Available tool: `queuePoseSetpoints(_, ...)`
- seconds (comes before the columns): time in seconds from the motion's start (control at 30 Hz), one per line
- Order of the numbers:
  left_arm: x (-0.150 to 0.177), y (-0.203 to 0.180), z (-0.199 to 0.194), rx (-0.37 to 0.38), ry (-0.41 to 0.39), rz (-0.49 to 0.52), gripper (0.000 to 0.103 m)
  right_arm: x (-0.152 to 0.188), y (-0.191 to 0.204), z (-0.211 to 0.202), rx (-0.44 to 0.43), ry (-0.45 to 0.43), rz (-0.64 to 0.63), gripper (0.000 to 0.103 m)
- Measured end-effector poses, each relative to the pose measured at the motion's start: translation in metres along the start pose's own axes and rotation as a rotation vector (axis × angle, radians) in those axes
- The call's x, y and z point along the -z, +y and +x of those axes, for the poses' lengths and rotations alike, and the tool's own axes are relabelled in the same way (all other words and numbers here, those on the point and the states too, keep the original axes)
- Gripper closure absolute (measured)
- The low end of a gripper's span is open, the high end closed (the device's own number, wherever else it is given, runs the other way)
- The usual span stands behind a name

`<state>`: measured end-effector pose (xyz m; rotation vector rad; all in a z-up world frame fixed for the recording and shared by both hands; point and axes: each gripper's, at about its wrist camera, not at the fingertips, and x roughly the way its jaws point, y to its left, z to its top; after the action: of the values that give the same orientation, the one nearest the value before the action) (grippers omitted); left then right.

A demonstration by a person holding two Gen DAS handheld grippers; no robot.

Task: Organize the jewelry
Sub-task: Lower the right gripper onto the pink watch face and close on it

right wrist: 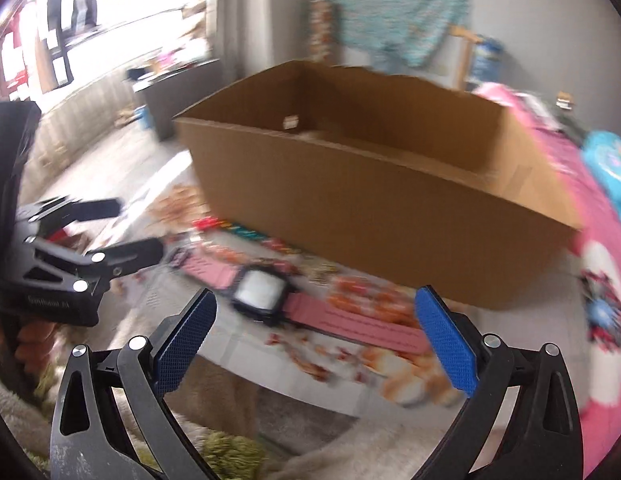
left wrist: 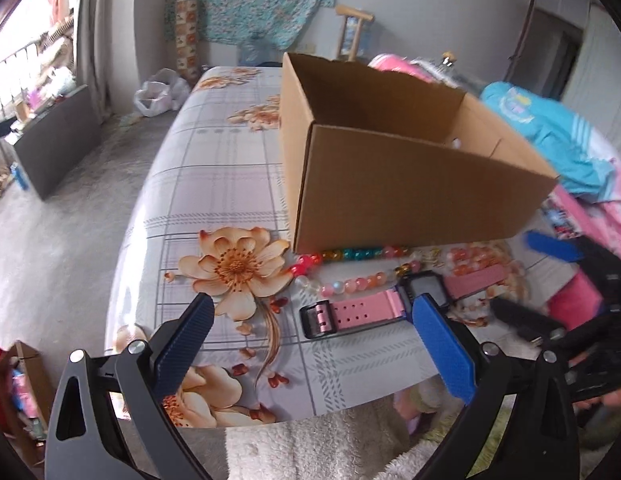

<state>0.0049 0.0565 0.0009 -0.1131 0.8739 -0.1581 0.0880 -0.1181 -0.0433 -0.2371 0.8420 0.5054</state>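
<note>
Both tools gape (empty) nr pink watch [left wrist: 358, 314]; box [left wrist: 410, 196] behind.

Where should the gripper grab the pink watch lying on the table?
Probably the pink watch strap near the black buckle, from above, fingers closing across its width. It lies flat and narrow there, clear of the bead bracelets and cardboard box.

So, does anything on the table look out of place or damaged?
Nothing looks damaged. The pink watch and the bead strings lie loose on the table in front of the cardboard box, not inside it. Both grippers are open and hold nothing.
</note>
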Motion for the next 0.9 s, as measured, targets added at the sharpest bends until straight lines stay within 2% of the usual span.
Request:
queuePoseSetpoints(0.03, 0.001, 0.007, -0.002, 0.018, -0.011, -0.031, 0.006, -0.004, 0.002, 0.012, -0.050, 0.032, -0.013, 0.016)
queuePoseSetpoints(0.13, 0.002, 0.022, -0.005, 0.072, -0.023, -0.091, 0.006, -0.009, 0.011, 0.035, -0.123, 0.109, -0.068, 0.026)
queuePoseSetpoints(0.2, 0.005, 0.027, -0.002, 0.117, 0.000, -0.119, 0.006, -0.010, 0.019, 0.049, -0.138, 0.159, -0.120, 0.028)
queuePoseSetpoints(0.33, 0.011, 0.026, -0.006, 0.160, -0.016, -0.104, 0.006, -0.009, 0.034, 0.065, -0.141, 0.227, -0.236, 0.032)
queuePoseSetpoints(0.5, 0.018, 0.017, -0.011, 0.137, -0.031, -0.005, 0.006, -0.010, 0.048, 0.069, -0.152, 0.252, -0.303, 0.032)
queuePoseSetpoints(0.6, 0.021, 0.009, -0.013, 0.111, -0.056, 0.069, 0.007, -0.017, 0.050, 0.072, -0.157, 0.270, -0.318, 0.047)
queuePoseSetpoints(0.63, 0.023, 0.003, -0.014, 0.095, -0.065, 0.109, 0.009, -0.020, 0.050, 0.073, -0.155, 0.280, -0.317, 0.053)
queuePoseSetpoints(0.8, 0.032, -0.015, -0.011, 0.049, -0.065, 0.266, 0.027, -0.024, 0.040, 0.072, -0.185, 0.338, -0.294, 0.054)
queuePoseSetpoints(0.9, 0.040, -0.031, -0.009, 0.035, -0.072, 0.374, 0.038, -0.027, 0.026, 0.073, -0.261, 0.395, -0.241, 0.055)
